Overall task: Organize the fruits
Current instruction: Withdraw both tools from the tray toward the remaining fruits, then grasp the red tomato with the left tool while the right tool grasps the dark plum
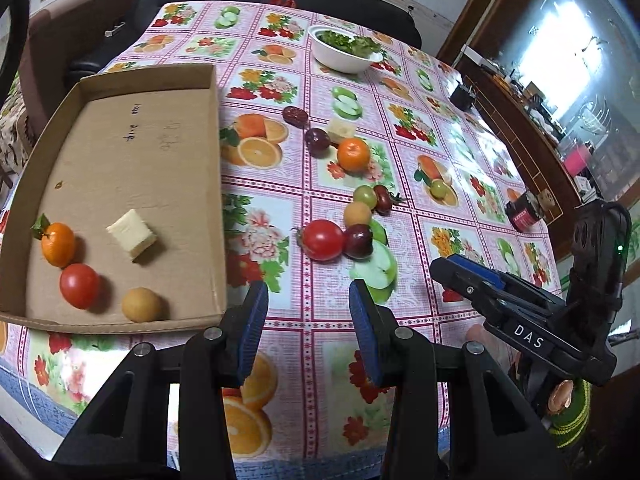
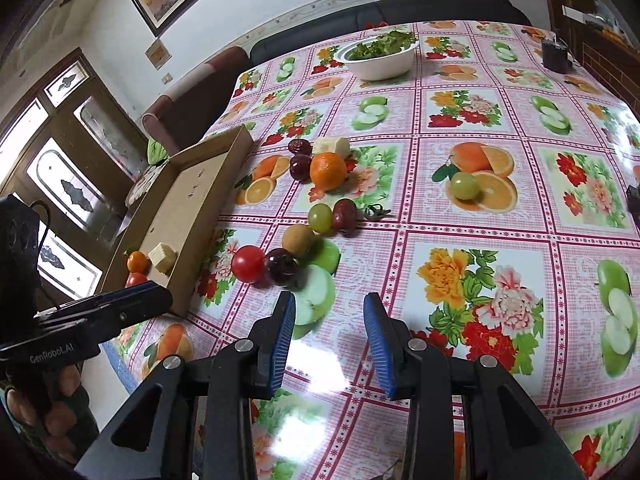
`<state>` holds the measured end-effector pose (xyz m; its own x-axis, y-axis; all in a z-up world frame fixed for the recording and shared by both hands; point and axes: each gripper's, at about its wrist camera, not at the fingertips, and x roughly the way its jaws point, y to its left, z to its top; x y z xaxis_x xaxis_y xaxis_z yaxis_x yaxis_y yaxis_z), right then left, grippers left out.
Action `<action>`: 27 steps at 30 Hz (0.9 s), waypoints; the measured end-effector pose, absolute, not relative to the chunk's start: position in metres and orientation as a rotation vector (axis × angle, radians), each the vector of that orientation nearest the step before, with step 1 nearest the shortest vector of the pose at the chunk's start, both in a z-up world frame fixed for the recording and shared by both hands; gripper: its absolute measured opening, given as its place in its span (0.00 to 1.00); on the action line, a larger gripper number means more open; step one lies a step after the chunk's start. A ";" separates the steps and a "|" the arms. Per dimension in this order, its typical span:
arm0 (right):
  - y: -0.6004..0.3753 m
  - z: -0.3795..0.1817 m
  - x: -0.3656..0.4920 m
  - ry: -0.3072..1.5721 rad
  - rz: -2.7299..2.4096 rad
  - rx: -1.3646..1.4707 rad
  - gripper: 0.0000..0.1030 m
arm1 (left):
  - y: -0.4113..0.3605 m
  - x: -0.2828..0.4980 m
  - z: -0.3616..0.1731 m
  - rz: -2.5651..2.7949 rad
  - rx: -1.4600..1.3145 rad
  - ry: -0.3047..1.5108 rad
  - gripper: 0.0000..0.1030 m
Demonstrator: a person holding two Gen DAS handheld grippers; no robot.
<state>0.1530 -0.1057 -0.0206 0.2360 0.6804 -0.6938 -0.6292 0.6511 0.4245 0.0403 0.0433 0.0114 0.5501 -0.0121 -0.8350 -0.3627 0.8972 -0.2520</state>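
Note:
A cardboard tray (image 1: 120, 152) lies on the left of the table and holds an orange (image 1: 58, 244), a tomato (image 1: 79, 285), a tan round fruit (image 1: 142, 304) and a pale yellow block (image 1: 132, 234). Loose fruit lies to its right: a red tomato (image 1: 323, 239), a dark plum (image 1: 359, 241), a tan fruit (image 1: 357, 213), a green grape (image 1: 365, 196), an orange (image 1: 353, 154). A lone green grape (image 2: 465, 185) sits further right. My left gripper (image 1: 308, 300) is open and empty near the tray's front corner. My right gripper (image 2: 330, 312) is open and empty, just short of the tomato (image 2: 248, 263).
A white bowl of greens (image 1: 344, 50) stands at the far side of the table. A small dark cup (image 2: 555, 54) sits far right. A dark box with a red label (image 1: 524, 212) lies at the right edge. A sofa runs behind the table.

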 end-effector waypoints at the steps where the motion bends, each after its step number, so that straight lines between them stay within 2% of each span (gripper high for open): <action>1: -0.106 -0.021 0.153 0.985 0.898 0.062 0.37 | 0.042 0.042 0.010 0.214 -0.422 0.976 0.39; 12: -0.100 -0.025 0.157 0.997 0.910 0.073 0.37 | 0.035 0.064 -0.012 0.214 -0.370 1.036 0.39; 22: -0.036 -0.035 0.158 1.025 0.991 0.005 0.37 | 0.049 0.060 -0.018 0.217 -0.371 1.047 0.39; 24: -0.029 -0.038 0.162 1.022 0.996 0.012 0.34 | 0.050 0.067 -0.017 0.214 -0.365 1.049 0.39; 26: -0.030 -0.037 0.164 1.018 0.990 0.009 0.25 | 0.049 0.073 -0.018 0.205 -0.354 1.053 0.39; 27: -0.033 -0.037 0.166 1.020 0.984 0.006 0.25 | 0.048 0.077 -0.019 0.198 -0.350 1.054 0.39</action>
<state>0.1659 -0.0334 -0.0372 0.1532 0.6886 -0.7087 -0.6836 0.5918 0.4272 0.0773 0.0476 -0.0185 0.4831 -0.0070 -0.8755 -0.3245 0.9273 -0.1865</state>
